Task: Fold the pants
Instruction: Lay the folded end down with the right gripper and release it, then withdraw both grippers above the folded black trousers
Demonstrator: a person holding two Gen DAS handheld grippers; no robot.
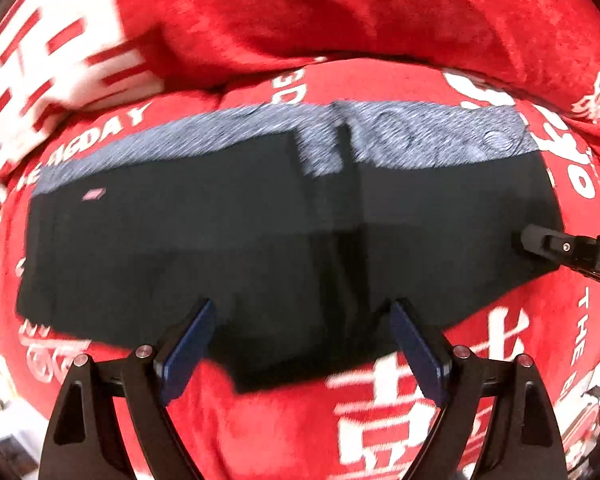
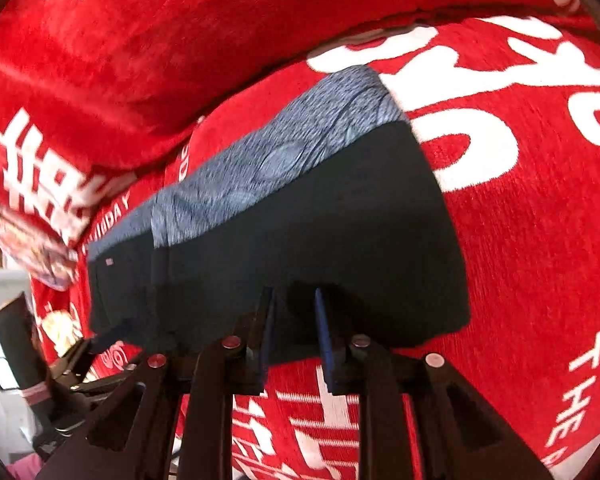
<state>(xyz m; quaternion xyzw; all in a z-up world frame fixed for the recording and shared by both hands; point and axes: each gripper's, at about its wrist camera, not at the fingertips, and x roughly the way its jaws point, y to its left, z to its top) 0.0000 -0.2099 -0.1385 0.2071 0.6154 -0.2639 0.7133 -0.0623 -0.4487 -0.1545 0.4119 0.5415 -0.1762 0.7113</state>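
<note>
These pants look soft, light and floppy, so I'd pinch them at the near hem corners. They lie folded flat on the red blanket, grey waistband at 12 o'clock. My left tool hovers released over the near edge; the right tool looks nearly clenched, and I can't tell if it's pinching cloth

The pants were dark, near-black, with a mottled blue-grey band along their upper edge and a small pale tag at the upper left. They lay folded flat into a wide block across the middle of the left wrist frame, and ran diagonally through the centre of the right wrist frame.
</note>
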